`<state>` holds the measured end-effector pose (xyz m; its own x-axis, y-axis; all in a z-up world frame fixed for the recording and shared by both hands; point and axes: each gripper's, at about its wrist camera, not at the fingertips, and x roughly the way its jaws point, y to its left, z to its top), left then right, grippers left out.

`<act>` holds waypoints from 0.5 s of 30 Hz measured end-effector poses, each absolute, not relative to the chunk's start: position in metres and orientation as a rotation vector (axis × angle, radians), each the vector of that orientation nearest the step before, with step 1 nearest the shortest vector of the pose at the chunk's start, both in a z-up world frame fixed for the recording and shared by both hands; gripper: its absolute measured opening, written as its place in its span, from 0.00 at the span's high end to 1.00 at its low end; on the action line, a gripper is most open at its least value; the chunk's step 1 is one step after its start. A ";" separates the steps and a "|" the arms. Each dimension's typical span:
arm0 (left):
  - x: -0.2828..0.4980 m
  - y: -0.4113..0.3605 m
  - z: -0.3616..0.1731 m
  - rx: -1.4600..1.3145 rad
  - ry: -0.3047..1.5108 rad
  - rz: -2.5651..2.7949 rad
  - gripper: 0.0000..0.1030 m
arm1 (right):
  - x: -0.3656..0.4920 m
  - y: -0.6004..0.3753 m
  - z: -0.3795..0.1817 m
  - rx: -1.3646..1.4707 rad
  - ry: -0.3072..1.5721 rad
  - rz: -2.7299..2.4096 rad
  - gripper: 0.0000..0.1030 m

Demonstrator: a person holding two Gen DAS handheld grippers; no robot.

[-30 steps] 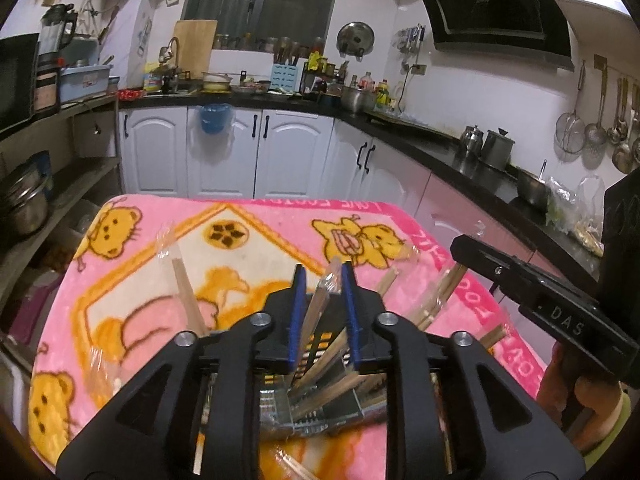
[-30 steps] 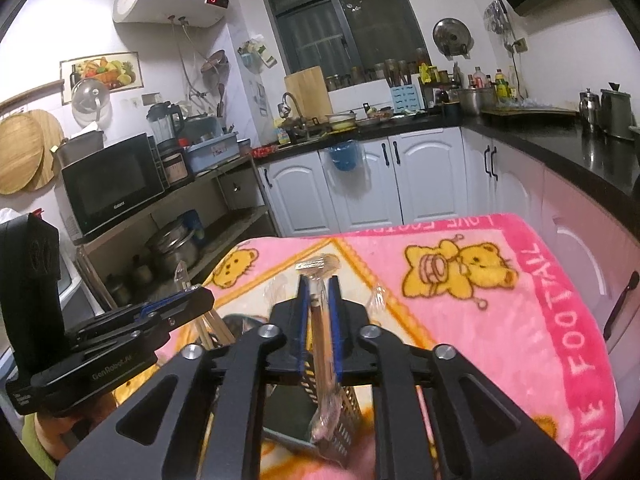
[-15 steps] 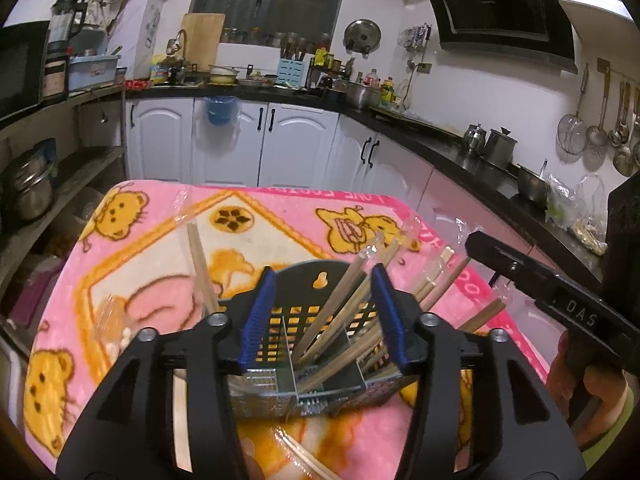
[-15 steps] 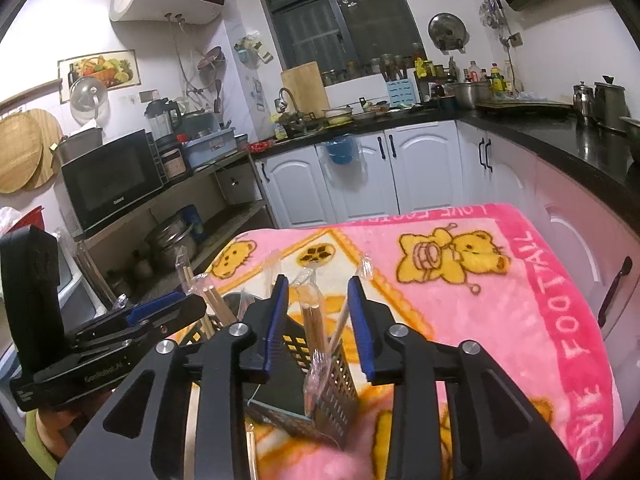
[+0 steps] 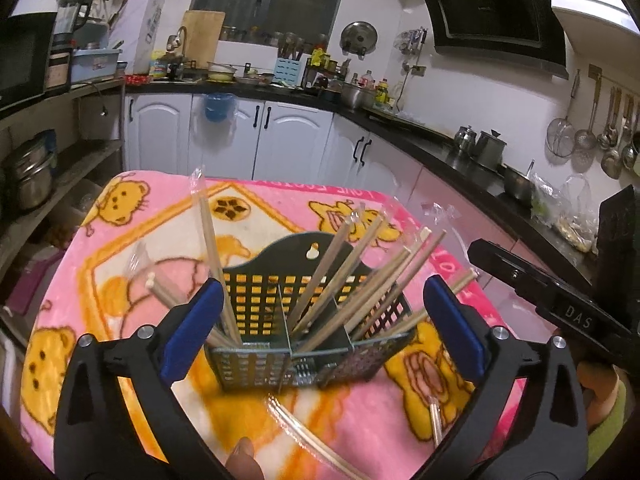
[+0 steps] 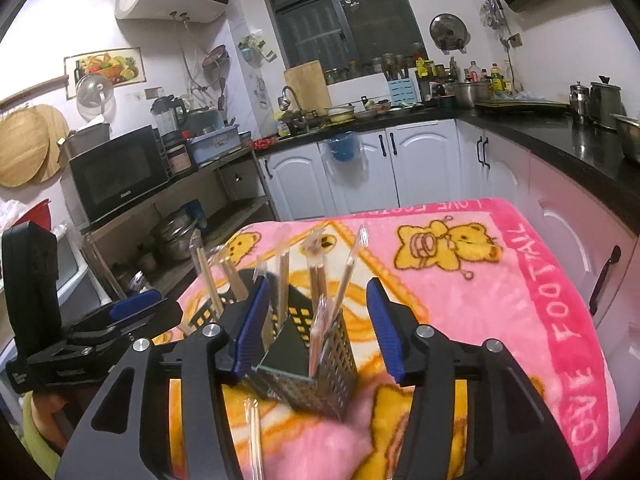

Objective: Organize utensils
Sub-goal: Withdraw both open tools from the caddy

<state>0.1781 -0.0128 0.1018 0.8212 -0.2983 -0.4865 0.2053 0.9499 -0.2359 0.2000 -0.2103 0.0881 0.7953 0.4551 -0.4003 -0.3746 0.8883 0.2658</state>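
Observation:
A dark perforated utensil basket (image 5: pixel 288 344) stands on the pink bear blanket (image 5: pixel 280 208), holding several wrapped wooden chopsticks (image 5: pixel 328 264) that lean outward. My left gripper (image 5: pixel 320 332) is open and empty, its blue pads either side of the basket's near wall. In the right wrist view the basket (image 6: pixel 320 352) shows with chopsticks (image 6: pixel 316 276) upright in it. My right gripper (image 6: pixel 316 328) is open and empty, just in front of the basket. Loose wrapped chopsticks (image 5: pixel 304 436) lie on the blanket near me.
The other gripper shows at the right edge of the left view (image 5: pixel 560 304) and at the left of the right view (image 6: pixel 92 336). White cabinets (image 5: pixel 280 144) and a black counter (image 5: pixel 460 148) surround the table. Shelves with pots (image 6: pixel 176 236) stand left.
Both grippers were shut on chopsticks over the basket one second ago. Both opened, left the chopsticks standing in the basket, and drew back toward me.

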 end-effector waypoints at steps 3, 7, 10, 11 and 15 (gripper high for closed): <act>0.173 -0.012 0.098 -0.187 0.553 -0.269 0.11 | 0.193 -0.212 0.083 0.167 0.485 0.449 0.49; 0.165 -0.011 0.090 -0.188 0.572 -0.267 0.11 | 0.186 -0.216 0.073 0.160 0.512 0.443 0.49; 0.159 -0.011 0.079 -0.196 0.597 -0.265 0.11 | 0.182 -0.218 0.062 0.150 0.539 0.440 0.49; 0.158 -0.010 0.077 -0.198 0.604 -0.262 0.11 | 0.181 -0.219 0.059 0.147 0.547 0.438 0.49; 0.153 -0.007 0.064 -0.219 0.637 -0.250 0.11 | 0.176 -0.223 0.044 0.140 0.590 0.434 0.49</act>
